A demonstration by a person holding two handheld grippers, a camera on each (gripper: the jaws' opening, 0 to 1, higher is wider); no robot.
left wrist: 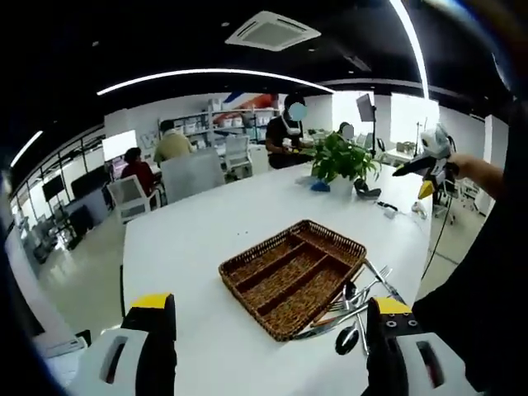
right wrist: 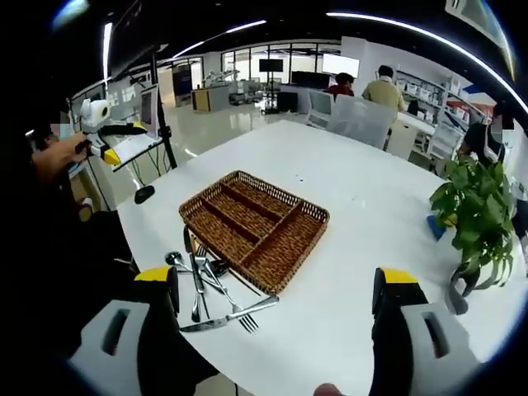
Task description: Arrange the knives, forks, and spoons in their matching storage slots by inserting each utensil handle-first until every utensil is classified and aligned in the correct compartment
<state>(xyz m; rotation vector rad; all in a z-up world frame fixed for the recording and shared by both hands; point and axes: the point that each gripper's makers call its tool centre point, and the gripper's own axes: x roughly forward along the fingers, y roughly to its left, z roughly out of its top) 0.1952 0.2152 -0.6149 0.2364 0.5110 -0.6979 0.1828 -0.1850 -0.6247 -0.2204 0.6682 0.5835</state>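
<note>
I see no words or brand names that I can read anywhere. My left claw (left wrist: 268, 330) is wide apart and holds nothing, and my right claw (right wrist: 276, 301) is wide apart and holds nothing too. One brown woven basket (left wrist: 247, 262) sits on the white tabletop (left wrist: 206, 231), out in front of both claws. It has long slots inside, and I count about four, split by woven walls. All the slots look bare. The pile of utensils (left wrist: 356, 305) lies on the tabletop just beside the basket, touching its edge. In the left gripper view the pile is close to my right-hand jaw. In the right gripper view the same pile (right wrist: 206, 289) is close to my left-hand jaw. There I can pick out one knife (right wrist: 227, 316) lying flat nearest the claw, a fork (right wrist: 239, 318) crossing it, and a spoon (right wrist: 175, 259) farther up. The rest overlap too much to count. One green plant in a pot (right wrist: 474, 214) stands farther off on the tabletop, past the basket. I count at least four people sitting at desks far behind.
</note>
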